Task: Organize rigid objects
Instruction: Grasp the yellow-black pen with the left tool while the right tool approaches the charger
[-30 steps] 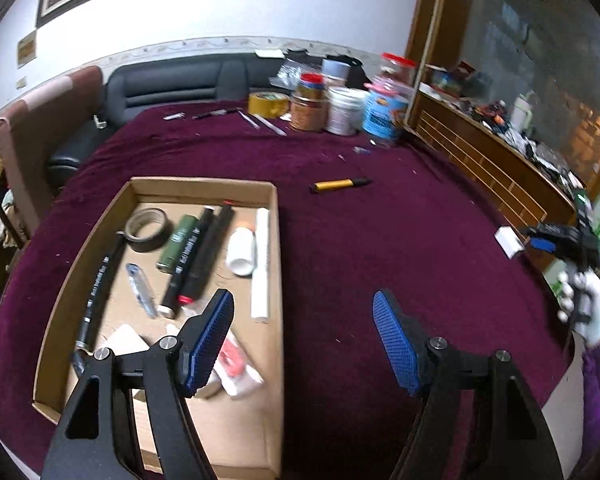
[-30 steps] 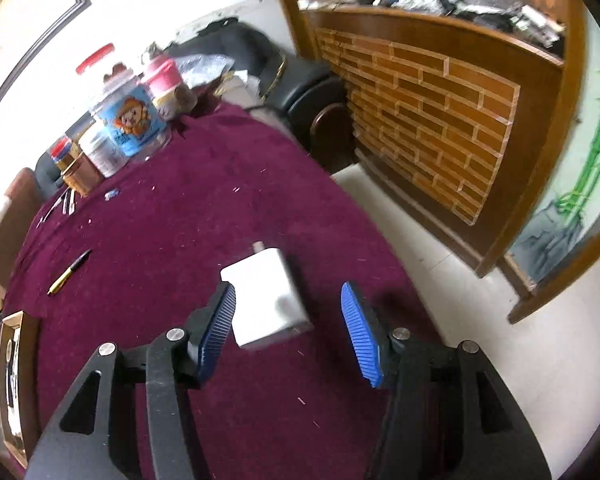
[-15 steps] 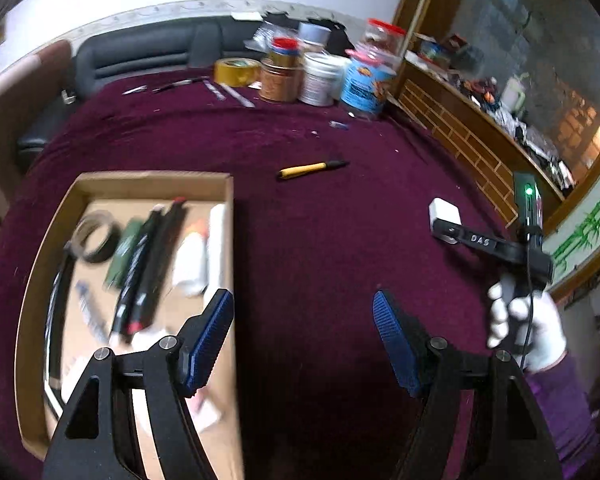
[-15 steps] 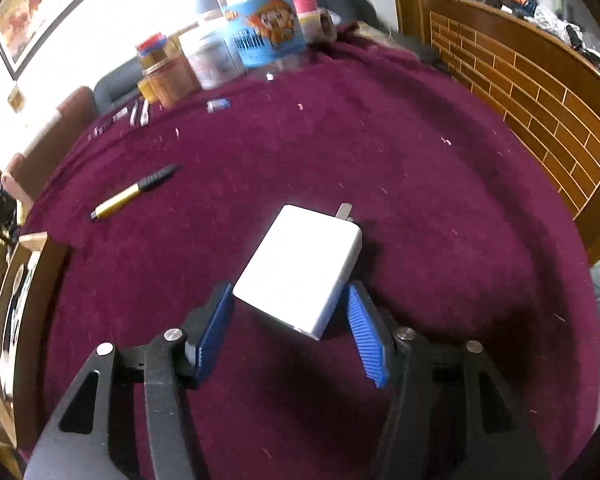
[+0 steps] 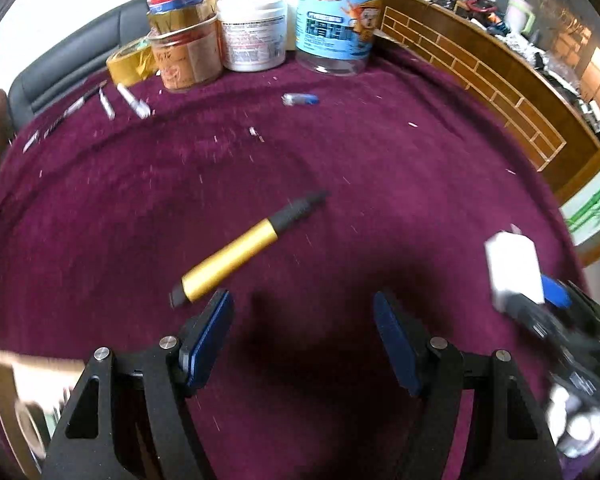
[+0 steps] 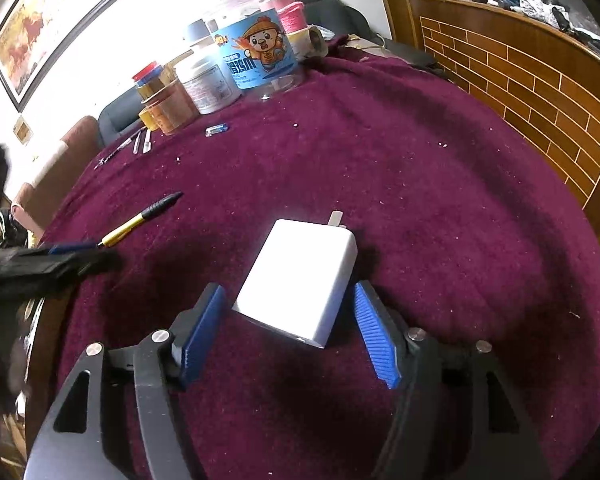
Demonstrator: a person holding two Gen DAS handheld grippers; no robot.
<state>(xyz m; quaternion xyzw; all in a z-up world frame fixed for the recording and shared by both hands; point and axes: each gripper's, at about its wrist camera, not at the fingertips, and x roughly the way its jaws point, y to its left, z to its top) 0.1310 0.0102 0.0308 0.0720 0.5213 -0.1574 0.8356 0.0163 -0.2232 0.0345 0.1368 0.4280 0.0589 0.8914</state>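
A yellow and black pen (image 5: pixel 244 251) lies on the maroon tablecloth (image 5: pixel 340 152), just ahead of my left gripper (image 5: pixel 302 340), which is open and empty. The pen also shows in the right wrist view (image 6: pixel 140 219). A white charger block (image 6: pixel 300 282) lies between the blue pads of my right gripper (image 6: pixel 290 338). The jaws stand open, a small gap on each side of the block. The charger (image 5: pixel 512 268) and right gripper show at the right in the left wrist view. The left gripper's dark fingers (image 6: pixel 48 258) reach in at the left in the right wrist view.
Jars and tubs (image 5: pixel 256 36) and a tape roll (image 5: pixel 130 62) stand at the table's far edge. Thin pens (image 5: pixel 132 100) and a small blue item (image 5: pixel 300 99) lie near them. A cardboard box corner (image 5: pixel 16 396) shows at lower left. A wooden brick-patterned counter (image 6: pixel 520 68) runs along the right.
My left gripper has moved away from the cardboard box and forward toward the yellow pen. My right gripper has closed in around the white charger, which now sits between its pads.
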